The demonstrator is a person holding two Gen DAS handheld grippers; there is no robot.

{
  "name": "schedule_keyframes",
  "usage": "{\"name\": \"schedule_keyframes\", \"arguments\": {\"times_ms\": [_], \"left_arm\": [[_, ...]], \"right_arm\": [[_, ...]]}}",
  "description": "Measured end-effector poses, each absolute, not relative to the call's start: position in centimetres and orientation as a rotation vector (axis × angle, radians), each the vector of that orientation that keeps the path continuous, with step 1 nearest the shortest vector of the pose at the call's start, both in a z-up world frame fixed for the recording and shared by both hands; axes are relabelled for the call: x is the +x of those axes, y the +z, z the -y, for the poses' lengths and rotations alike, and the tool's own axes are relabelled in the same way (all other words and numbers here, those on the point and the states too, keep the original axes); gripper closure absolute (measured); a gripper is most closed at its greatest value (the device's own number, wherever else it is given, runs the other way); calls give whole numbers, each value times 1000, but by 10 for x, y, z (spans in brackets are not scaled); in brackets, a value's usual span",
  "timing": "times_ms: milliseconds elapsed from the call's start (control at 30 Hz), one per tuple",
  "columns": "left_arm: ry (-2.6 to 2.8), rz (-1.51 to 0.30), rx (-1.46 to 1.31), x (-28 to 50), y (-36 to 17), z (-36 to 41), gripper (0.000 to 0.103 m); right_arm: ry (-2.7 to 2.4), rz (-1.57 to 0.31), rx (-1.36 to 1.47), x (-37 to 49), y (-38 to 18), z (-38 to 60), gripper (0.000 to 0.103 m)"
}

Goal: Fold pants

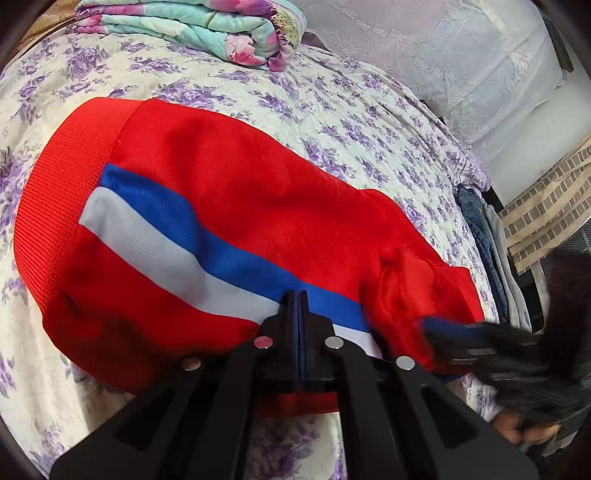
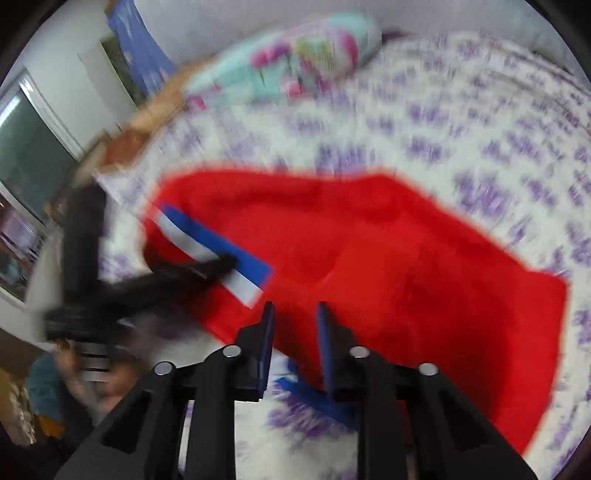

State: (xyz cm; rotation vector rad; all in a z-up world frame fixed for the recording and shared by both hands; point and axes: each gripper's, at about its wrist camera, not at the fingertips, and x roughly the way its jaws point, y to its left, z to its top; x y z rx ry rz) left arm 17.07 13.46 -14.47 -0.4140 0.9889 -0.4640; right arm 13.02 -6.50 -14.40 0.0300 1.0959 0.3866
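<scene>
Red pants (image 1: 229,192) with a blue and white side stripe lie folded lengthwise on the bed, waistband at the far left. My left gripper (image 1: 299,295) is shut, its tips resting on the stripe near the front edge of the pants; whether cloth is pinched I cannot tell. In the blurred right wrist view the pants (image 2: 369,258) spread ahead. My right gripper (image 2: 295,306) is open and empty just above the near edge of the red cloth. It also shows blurred in the left wrist view (image 1: 480,343), at the bunched leg end. The left gripper (image 2: 221,266) shows at the stripe.
A purple-flowered bedspread (image 1: 332,110) covers the bed. A folded floral quilt (image 1: 207,29) lies at the far end, with a white pillow (image 1: 461,55) to its right. Folded clothes (image 1: 491,251) lie at the bed's right edge. A window (image 2: 26,155) is to the left.
</scene>
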Motion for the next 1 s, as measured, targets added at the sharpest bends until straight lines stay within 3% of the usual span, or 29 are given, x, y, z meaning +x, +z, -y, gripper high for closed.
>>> {"name": "schedule_keyframes", "arguments": {"times_ms": [67, 133, 267, 333, 367, 400, 733, 1000], "left_arm": [[-461, -988, -407, 171, -144, -134, 102], [-463, -983, -404, 169, -142, -134, 102], [-481, -956, -373, 154, -125, -139, 101], [-478, -912, -375, 133, -107, -152, 78], [-477, -895, -411, 123, -99, -163, 45], [-466, -881, -444, 117, -95, -172, 27], [-380, -1007, -752, 98, -134, -212, 26], [-293, -991, -738, 148, -146, -192, 26]], "right_arm": [[392, -1078, 47, 130, -147, 63, 95], [401, -1078, 58, 127, -136, 63, 90], [426, -980, 120, 102, -95, 85, 89], [407, -917, 133, 87, -79, 103, 80], [389, -887, 151, 78, -72, 115, 76], [376, -863, 171, 70, -68, 126, 74], [438, -841, 270, 44, -72, 164, 74], [420, -803, 304, 16, -70, 188, 74]]}}
